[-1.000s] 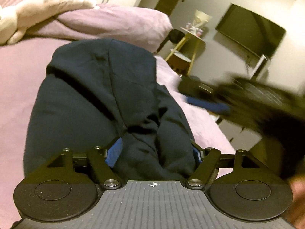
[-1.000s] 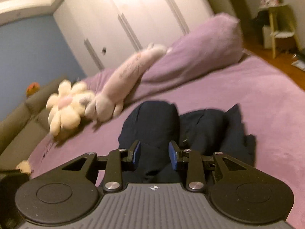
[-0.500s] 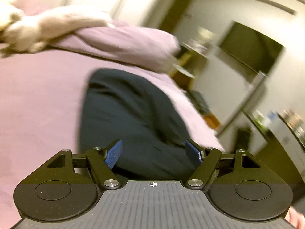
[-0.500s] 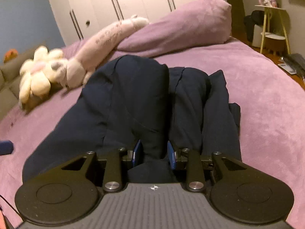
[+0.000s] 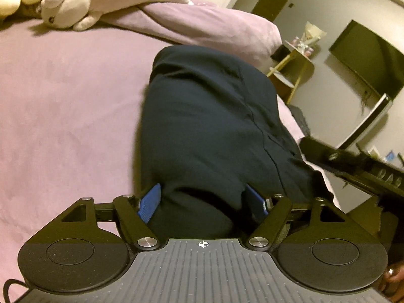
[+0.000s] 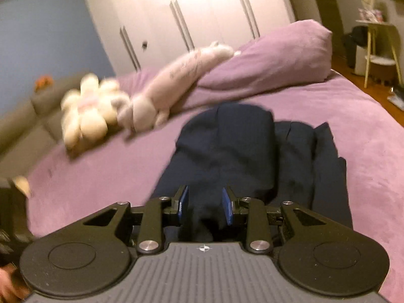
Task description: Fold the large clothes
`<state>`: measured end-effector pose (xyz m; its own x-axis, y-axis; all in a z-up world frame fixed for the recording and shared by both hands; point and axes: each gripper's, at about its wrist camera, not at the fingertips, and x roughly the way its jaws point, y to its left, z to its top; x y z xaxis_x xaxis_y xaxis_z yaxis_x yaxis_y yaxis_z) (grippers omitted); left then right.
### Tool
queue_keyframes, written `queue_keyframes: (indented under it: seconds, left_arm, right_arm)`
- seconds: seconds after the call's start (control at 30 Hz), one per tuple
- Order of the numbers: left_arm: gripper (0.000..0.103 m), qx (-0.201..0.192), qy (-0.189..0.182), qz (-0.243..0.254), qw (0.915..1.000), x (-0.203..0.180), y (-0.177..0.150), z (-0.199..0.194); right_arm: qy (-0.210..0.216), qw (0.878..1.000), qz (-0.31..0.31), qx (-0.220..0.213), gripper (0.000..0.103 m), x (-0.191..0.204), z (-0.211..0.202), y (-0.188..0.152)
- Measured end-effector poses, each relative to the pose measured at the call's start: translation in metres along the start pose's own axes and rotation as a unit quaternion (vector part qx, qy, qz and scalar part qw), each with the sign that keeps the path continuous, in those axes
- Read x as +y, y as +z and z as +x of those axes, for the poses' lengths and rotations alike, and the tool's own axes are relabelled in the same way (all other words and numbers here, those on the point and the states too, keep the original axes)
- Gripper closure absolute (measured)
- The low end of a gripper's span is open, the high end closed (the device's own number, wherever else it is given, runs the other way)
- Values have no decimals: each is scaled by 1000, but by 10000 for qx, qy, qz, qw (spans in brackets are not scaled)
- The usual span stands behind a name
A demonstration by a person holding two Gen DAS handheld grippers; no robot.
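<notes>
A dark navy garment (image 5: 212, 131) lies in a long folded heap on the purple bed (image 5: 65, 106); it also shows in the right wrist view (image 6: 242, 156). My left gripper (image 5: 203, 203) is wide open with the near end of the garment bunched between its blue pads (image 5: 149, 203). My right gripper (image 6: 205, 205) has its pads closed in on a fold of the garment's near edge. The right gripper's body (image 5: 353, 164) shows at the right edge of the left wrist view.
A long pink plush toy (image 6: 176, 80) and a cream flower plush (image 6: 88, 111) lie at the head of the bed beside a purple pillow (image 6: 272, 60). A yellow side table (image 5: 295, 70) and a wall television (image 5: 368, 63) stand to the right of the bed.
The left gripper has swung back over the garment with its jaws still wide. The right gripper has pulled back and up, and the garment looks smaller and further off in its view.
</notes>
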<state>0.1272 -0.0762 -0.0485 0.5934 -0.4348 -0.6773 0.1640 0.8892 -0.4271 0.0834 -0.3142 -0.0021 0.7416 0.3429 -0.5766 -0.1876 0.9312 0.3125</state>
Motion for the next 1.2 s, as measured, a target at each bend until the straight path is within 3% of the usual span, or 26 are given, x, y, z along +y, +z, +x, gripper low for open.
queue_keyframes:
  seconds: [0.1, 0.2, 0.33, 0.43, 0.53, 0.63, 0.8, 0.97, 1.07, 1.2]
  left_arm:
    - [25, 40, -4, 50, 10000, -2, 0, 6]
    - [24, 108, -73, 180, 9998, -4, -2, 11]
    - [21, 212, 39, 462, 9987, -10, -9, 25]
    - [20, 158, 82, 580, 9982, -10, -10, 23]
    - [20, 155, 46, 460, 9988, -5, -7, 21]
    - [20, 164, 10, 344, 9993, -3, -7, 22]
    - [20, 182, 31, 407, 9990, -5, -6, 20]
    - [26, 157, -147, -1, 9998, 5, 14, 10]
    - [25, -178, -164, -162, 9996, 14, 34, 11]
    - [23, -34, 144, -461, 9988, 29, 56, 51]
  right_arm:
    - [-503, 9983, -226, 203, 74, -4, 15, -20]
    - [-583, 9983, 23, -8, 70, -27, 22, -48]
    - [-354, 9980, 162, -492, 69, -46, 22, -77]
    - [-296, 9985, 399, -222, 68, -44, 15, -50]
    - [-257, 9969, 487, -566, 57, -38, 3, -14]
    - [-524, 9953, 327, -748, 55, -36, 18, 28]
    - [-925, 9936, 541, -366, 70, -39, 80, 80]
    - [-1654, 9849, 227, 449, 79, -55, 145, 53]
    - [-1777, 9836, -258, 179, 80, -63, 150, 25]
    - [-1514, 9882, 103, 190, 77, -72, 136, 34]
